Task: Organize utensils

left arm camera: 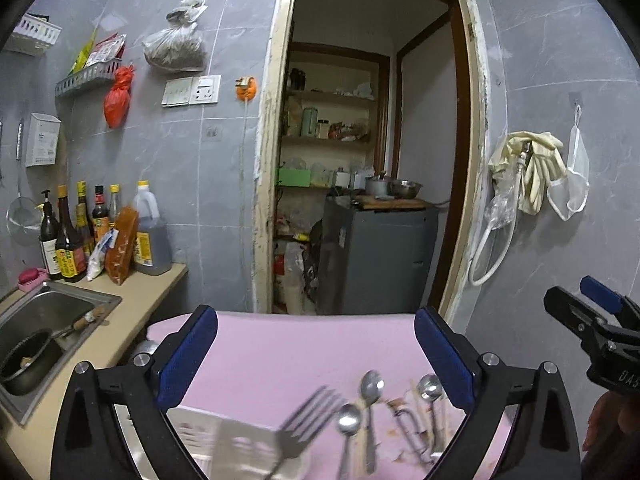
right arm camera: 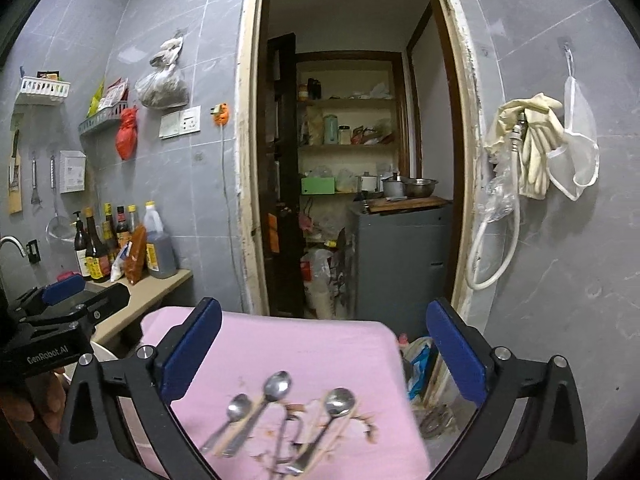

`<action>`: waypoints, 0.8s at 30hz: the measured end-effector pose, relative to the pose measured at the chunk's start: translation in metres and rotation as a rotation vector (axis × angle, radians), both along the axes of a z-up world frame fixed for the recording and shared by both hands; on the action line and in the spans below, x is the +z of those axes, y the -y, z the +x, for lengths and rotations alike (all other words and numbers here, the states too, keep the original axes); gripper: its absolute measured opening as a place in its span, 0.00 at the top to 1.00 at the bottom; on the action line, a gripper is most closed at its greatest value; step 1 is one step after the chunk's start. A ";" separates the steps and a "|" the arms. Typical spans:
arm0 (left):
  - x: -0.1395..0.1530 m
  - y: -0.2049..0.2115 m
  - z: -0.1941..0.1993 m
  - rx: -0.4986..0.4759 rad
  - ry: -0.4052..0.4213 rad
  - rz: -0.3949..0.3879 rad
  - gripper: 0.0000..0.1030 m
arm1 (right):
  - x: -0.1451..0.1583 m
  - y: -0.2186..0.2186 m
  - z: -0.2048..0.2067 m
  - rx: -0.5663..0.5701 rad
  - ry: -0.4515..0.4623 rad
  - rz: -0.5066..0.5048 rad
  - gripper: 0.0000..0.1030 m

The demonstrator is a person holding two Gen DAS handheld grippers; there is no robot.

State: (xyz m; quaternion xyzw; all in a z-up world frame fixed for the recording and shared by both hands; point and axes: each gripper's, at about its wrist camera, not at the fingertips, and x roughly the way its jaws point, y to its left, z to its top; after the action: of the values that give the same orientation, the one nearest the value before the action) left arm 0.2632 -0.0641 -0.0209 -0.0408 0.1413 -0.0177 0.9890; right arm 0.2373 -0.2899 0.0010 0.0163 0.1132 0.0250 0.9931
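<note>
Where pink cloth point(right arm camera: 304, 352) lies smooth, shiny oval-bowled steel spoons point(right arm camera: 276, 386) rest.

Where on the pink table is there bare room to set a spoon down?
The far half of the pink table, beyond the spoons, is bare. The near part is crowded: fork, spoons, white holder.

left gripper point(left arm camera: 316, 354) jaws standing wide apart | fork point(left arm camera: 298, 426) and spoons point(left arm camera: 370, 390) lying on pink counter point(left arm camera: 300, 344) | right gripper point(left arm camera: 588, 304) showing at right edge
</note>
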 end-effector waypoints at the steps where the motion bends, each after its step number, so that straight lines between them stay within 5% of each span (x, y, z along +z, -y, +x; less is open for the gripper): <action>1: 0.000 0.005 0.001 0.000 0.002 -0.002 0.03 | -0.001 0.007 0.002 0.002 -0.002 -0.001 0.02; 15: -0.039 0.080 0.075 -0.073 -0.118 -0.017 0.03 | -0.068 0.088 0.079 0.089 -0.203 0.071 0.03; 20: -0.059 0.097 0.098 -0.064 -0.175 0.000 0.06 | -0.099 0.092 0.106 0.140 -0.291 0.083 0.21; 24: -0.083 0.102 0.122 -0.045 -0.272 -0.004 0.20 | -0.125 0.092 0.125 0.182 -0.367 0.111 0.34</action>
State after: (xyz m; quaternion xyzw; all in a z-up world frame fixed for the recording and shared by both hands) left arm 0.3849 -0.1660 -0.1042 -0.0418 0.2749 -0.0344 0.9600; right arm 0.3620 -0.3820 -0.1240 0.0652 0.2915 0.1175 0.9471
